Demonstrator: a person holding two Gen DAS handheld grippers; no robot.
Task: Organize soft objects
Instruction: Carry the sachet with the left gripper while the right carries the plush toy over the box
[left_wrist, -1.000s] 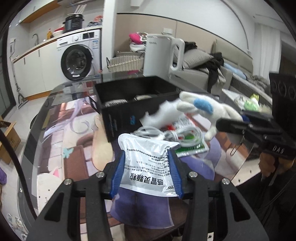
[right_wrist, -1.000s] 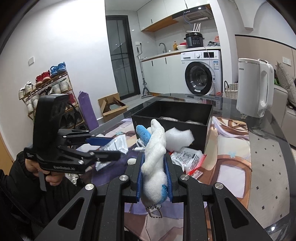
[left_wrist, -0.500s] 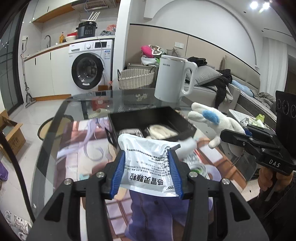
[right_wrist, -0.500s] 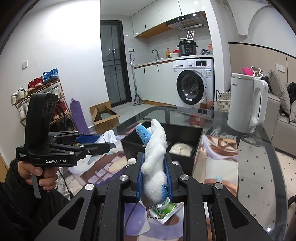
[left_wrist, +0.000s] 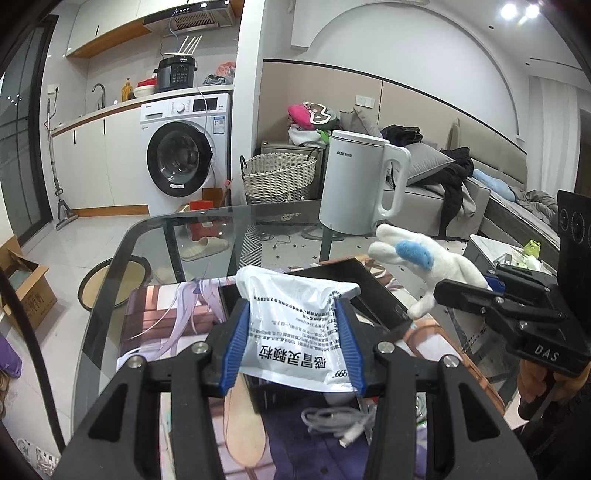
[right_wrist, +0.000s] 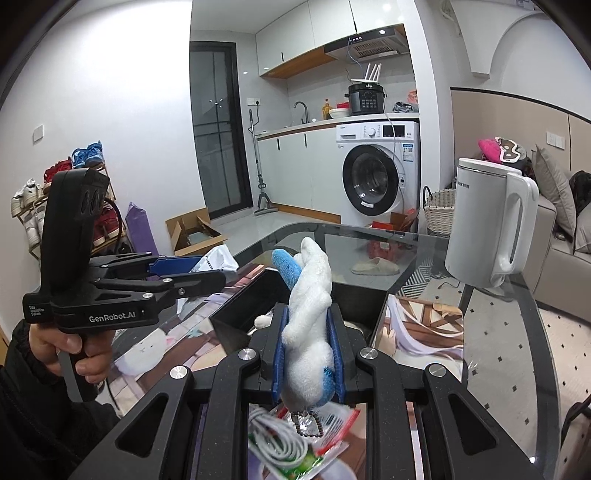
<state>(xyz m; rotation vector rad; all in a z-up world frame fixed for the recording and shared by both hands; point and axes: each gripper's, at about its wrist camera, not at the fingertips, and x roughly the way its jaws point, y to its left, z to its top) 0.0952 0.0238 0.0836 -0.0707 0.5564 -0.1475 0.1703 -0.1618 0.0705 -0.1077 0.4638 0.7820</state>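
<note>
L tongs (left_wrist: 291, 343): part open, blue pads clamped on both sides of white printed pouch (left_wrist: 295, 328), held above glass counter (left_wrist: 147, 251). R tongs (right_wrist: 306, 350): closed tight on white plush toy (right_wrist: 308, 314) w/ blue ears, toy upright, above black box (right_wrist: 255, 306). Coiled white cable (right_wrist: 280, 432) lies on counter below R tongs.

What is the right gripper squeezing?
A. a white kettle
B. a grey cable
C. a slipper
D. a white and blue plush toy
D. The right gripper has its blue pads pressed on both sides of the white and blue plush toy, holding it above the table, while the kettle stands apart at the back on the glass table.
</note>
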